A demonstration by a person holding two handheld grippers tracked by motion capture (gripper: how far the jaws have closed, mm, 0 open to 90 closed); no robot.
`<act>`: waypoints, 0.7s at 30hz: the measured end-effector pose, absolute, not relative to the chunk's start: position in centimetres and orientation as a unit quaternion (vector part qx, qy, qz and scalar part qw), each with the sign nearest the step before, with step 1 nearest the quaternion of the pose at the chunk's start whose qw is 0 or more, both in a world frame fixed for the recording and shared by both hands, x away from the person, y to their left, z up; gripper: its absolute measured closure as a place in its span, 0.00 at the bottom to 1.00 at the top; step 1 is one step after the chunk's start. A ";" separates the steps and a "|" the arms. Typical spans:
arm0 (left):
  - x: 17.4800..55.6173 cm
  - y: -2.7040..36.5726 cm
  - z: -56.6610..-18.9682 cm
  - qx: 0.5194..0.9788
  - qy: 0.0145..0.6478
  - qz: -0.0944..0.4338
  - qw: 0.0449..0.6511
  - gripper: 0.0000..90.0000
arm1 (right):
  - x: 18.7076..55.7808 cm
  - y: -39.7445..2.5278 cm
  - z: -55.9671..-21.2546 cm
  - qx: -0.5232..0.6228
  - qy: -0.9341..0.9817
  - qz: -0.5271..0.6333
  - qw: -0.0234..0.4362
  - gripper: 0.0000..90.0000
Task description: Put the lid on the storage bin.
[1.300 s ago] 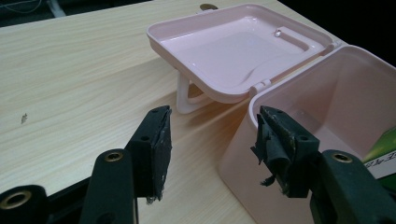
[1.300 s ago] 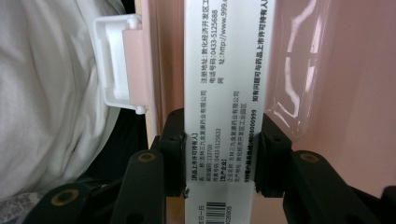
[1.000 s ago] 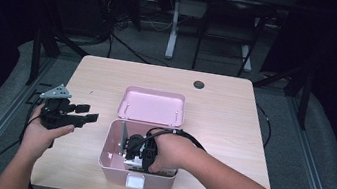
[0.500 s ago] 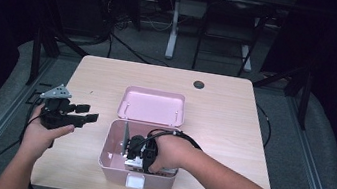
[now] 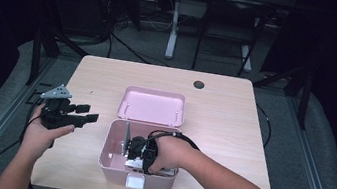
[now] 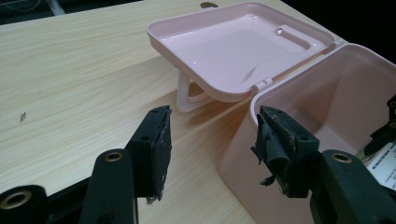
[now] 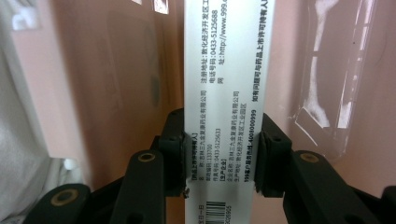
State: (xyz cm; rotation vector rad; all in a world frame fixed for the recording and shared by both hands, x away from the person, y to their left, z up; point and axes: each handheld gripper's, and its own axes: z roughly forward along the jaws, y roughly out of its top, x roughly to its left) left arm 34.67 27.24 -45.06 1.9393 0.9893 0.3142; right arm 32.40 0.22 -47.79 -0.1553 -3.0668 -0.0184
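The right gripper (image 7: 220, 154), clenched on a white printed carton (image 7: 226, 93) inside the pink box (image 5: 111, 159), should lower it straight and clear of the walls, while the released left gripper (image 6: 212, 154) waits beside that box.

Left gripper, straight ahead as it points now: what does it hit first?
Probably the near corner of the pink box, close ahead of the open left gripper. Its hinged lid lies farther on; depth is unclear.

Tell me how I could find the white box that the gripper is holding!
Look at the pink bin with its lid flipped open, at the near edge of the wooden table. Inside it, the right gripper pinches a slim white carton. It is the one covered in small black printed writing and a barcode.
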 end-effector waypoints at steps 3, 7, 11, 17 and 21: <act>34.7 27.2 -45.1 0.785 0.401 0.128 0.455 0.50 | 32.5 0.2 -47.9 -0.049 -0.998 -0.006 0.037 0.68; 34.7 27.2 -45.0 0.785 0.401 0.128 0.454 0.50 | 32.5 0.2 -47.9 -0.047 -0.998 -0.006 0.039 0.68; 34.7 27.2 -45.1 0.786 0.401 0.127 0.454 0.50 | 32.6 0.2 -47.9 -0.046 -0.998 -0.007 0.038 0.67; 34.7 27.2 -45.0 0.785 0.401 0.127 0.454 0.50 | 32.6 0.1 -47.8 -0.046 -0.998 -0.011 0.040 0.67; 34.7 27.2 -45.0 0.785 0.401 0.128 0.454 0.50 | 32.6 0.0 -47.6 -0.045 -0.998 -0.014 0.043 0.67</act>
